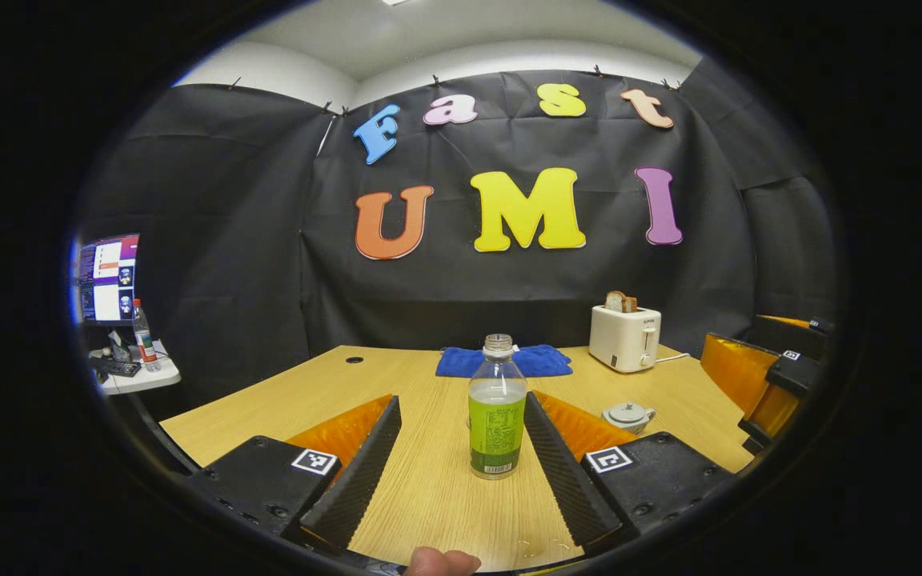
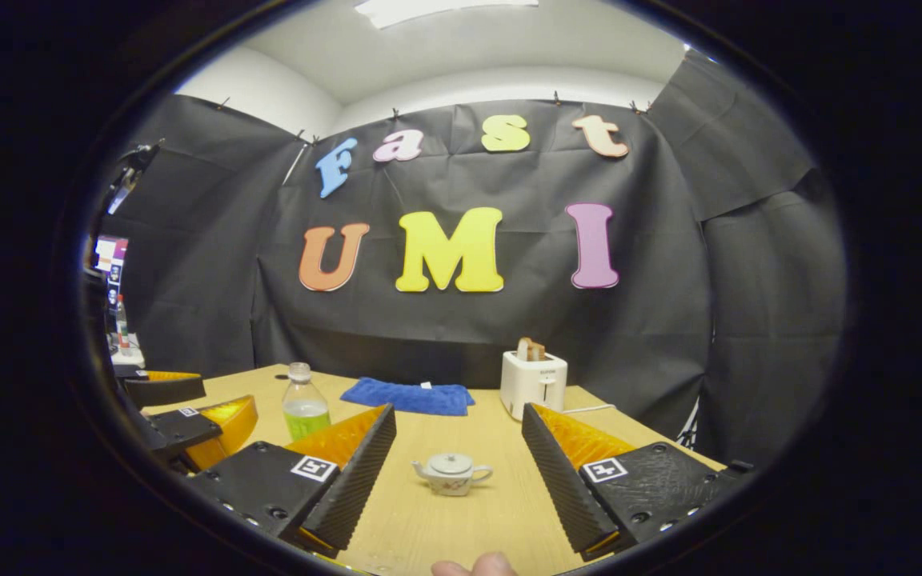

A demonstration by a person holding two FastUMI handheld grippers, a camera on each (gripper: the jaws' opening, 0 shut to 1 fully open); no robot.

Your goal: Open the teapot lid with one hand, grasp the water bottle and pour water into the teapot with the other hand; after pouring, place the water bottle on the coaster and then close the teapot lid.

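A: Starting from the biggest thing, the desk (image 1: 429, 496) carries everything and nothing on it looks handled. As far as the views show, every step is left: lid up, pour, bottle to a coaster, lid down.

B: Where do the grippers stand?

A: The left gripper (image 1: 461, 460) is spread wide, released, with the bottle (image 1: 497, 408) upright between its fingers (image 1: 353, 472) but apart from both. The right gripper (image 2: 457, 472) is likewise spread and grasps nothing; the teapot (image 2: 451, 474) sits on the desk ahead, between its fingers (image 2: 349, 480) and untouched.

B: So which gripper takes which job?

A: A fair guess is that the left goes for the bottle and the right for the lid, judging by what each faces.

B: And the rest of the desk?

A: At the far edge a toaster (image 2: 533, 384) holds a slice of bread, and a blue cloth (image 2: 409, 397) lies flat beside it. No coaster can be made out.

B: What is in the containers?

A: The bottle is capless, with clear liquid showing above its green label. The teapot has its lid (image 2: 450, 461) on, so its contents cannot be told.
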